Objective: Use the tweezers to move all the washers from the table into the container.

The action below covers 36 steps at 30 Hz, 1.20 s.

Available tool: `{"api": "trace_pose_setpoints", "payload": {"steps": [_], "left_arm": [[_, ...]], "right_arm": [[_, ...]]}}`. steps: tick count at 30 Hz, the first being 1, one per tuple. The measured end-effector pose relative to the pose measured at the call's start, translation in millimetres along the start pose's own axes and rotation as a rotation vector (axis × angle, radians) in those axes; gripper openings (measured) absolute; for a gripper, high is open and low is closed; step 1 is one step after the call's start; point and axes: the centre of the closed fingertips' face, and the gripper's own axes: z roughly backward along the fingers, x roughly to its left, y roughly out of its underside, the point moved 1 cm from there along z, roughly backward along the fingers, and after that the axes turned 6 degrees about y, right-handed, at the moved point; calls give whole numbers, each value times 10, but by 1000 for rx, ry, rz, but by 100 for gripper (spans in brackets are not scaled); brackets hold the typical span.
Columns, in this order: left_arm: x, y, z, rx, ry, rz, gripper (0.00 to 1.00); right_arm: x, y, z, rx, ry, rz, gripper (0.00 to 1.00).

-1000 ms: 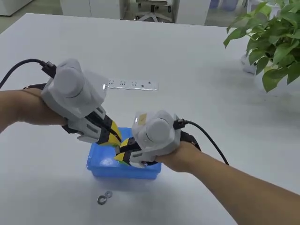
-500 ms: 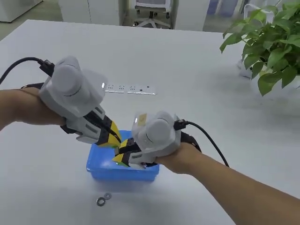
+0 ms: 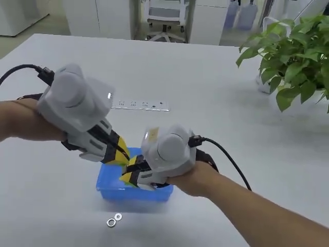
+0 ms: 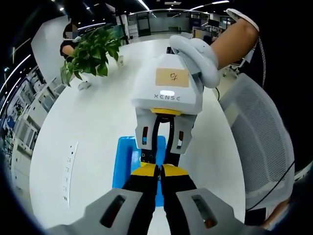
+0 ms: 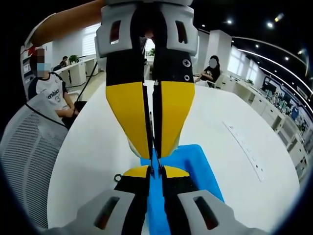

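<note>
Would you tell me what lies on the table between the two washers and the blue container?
Nothing; in the head view, only bare white table separates the washers from the container.

the left gripper (image 3: 119,153) and right gripper (image 3: 128,177) meet tip to tip over the blue container (image 3: 109,188), crowding its top. the washers (image 3: 114,220) lie on bare table (image 3: 46,206) just before it, open all round. the power strip (image 3: 140,105) and plant (image 3: 288,56) stand well apart.
</note>
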Motion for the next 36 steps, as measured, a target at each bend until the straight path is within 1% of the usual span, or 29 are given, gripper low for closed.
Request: {"api": "trace_pose_setpoints", "payload": {"steps": [9,15,24,32,36], "left_arm": [[-158,-4,54,4,-6,5,6],[-269,36,50,5,-3,14,6],[-403,127,5,11,4,28,6],[-485,216,-50,13,6,41,6],[-519,290,-90,22,9,50,6]], "right_arm": [[151,-68,35,-9,-6,18,11],[277,-64,30,-8,-19,25,11],[432,-19,-21,-6,-37,29,11],[541,40,-78,-6,-51,31,11],[597,93,-117,3,-51,41,11]]}}
